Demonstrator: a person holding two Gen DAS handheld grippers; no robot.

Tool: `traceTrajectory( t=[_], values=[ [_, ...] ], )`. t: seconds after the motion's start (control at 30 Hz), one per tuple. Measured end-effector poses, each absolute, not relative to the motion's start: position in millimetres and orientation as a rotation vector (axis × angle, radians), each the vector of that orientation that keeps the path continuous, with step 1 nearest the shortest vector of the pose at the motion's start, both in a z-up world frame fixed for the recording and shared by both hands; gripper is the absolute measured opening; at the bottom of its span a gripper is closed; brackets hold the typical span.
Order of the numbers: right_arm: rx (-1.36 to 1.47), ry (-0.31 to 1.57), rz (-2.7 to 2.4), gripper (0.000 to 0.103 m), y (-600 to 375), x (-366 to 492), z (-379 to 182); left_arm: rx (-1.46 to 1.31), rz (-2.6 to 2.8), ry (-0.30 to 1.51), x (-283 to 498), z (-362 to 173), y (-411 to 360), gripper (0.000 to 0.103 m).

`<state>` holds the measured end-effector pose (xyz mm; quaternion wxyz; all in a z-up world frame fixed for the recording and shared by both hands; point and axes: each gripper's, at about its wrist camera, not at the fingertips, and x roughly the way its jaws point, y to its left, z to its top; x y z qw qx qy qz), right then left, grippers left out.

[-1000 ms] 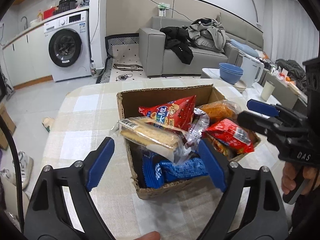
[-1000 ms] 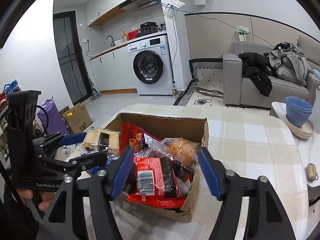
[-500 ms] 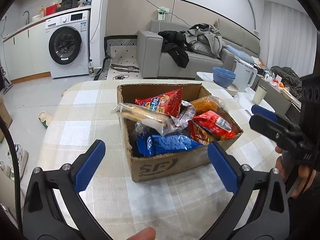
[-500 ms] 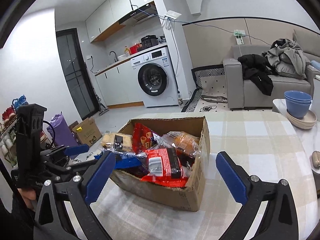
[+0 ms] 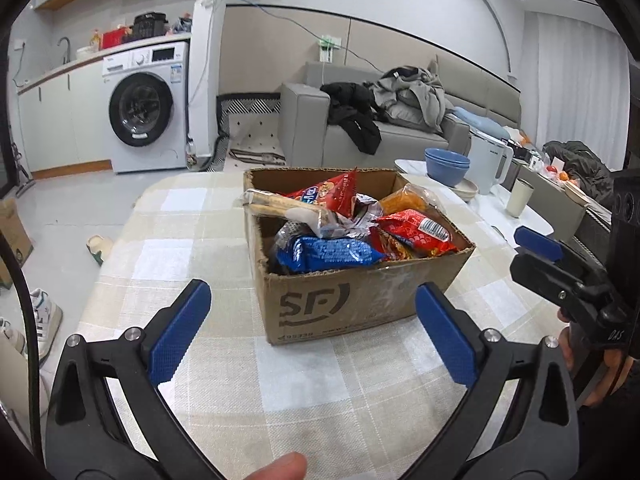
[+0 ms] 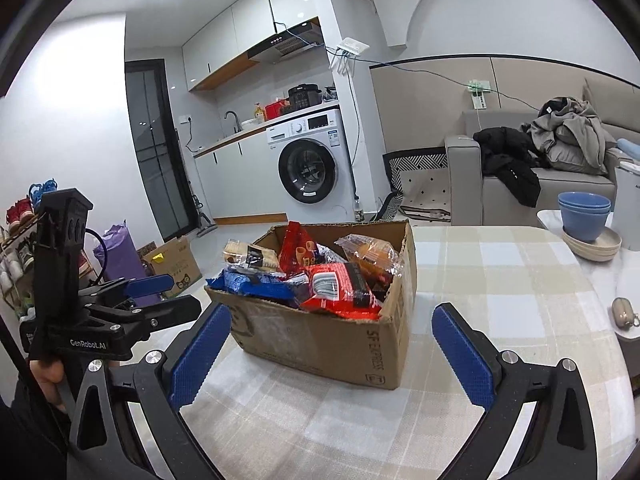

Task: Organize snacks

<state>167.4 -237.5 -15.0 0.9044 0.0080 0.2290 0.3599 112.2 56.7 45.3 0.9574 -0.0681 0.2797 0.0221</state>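
Observation:
A brown cardboard box stands on the checked tablecloth, filled with snack packs: a blue pack, red packs, an orange pack and a clear biscuit pack leaning on its left rim. My left gripper is open and empty, a short way in front of the box. My right gripper is open and empty, also in front of the box. Each gripper shows at the side of the other's view.
The checked table runs to a rounded far edge. Blue bowls on plates, a white kettle and a cup stand on the white side table at the right. A small pouch lies near the right edge.
Both grippers have pulled back and away from the box, jaws still open. The snacks stay in the box.

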Motion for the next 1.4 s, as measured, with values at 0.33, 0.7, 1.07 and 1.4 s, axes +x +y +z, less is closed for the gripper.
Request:
traceTrajectory(
  t=[0.33,0.7,1.07,1.4],
  values=[
    [0.058,0.442,0.716,0.103,-252,155,-22,-0.130,0.066,0.512,83,39,64,0.102],
    [0.014,0.391,0.711,0.103,-258,139,-33,-0.109,0.115,0.487,73,23,72,0.102],
    [-0.042,0.353,0.704,0.103,-252,132,-38,-0.122,0.118,0.478,74,7,76,0.102],
    [-0.041,0.338,0.703,0.103,-254,130,-38,-0.115,0.118,0.475,74,1,75,0.102]
  ],
)
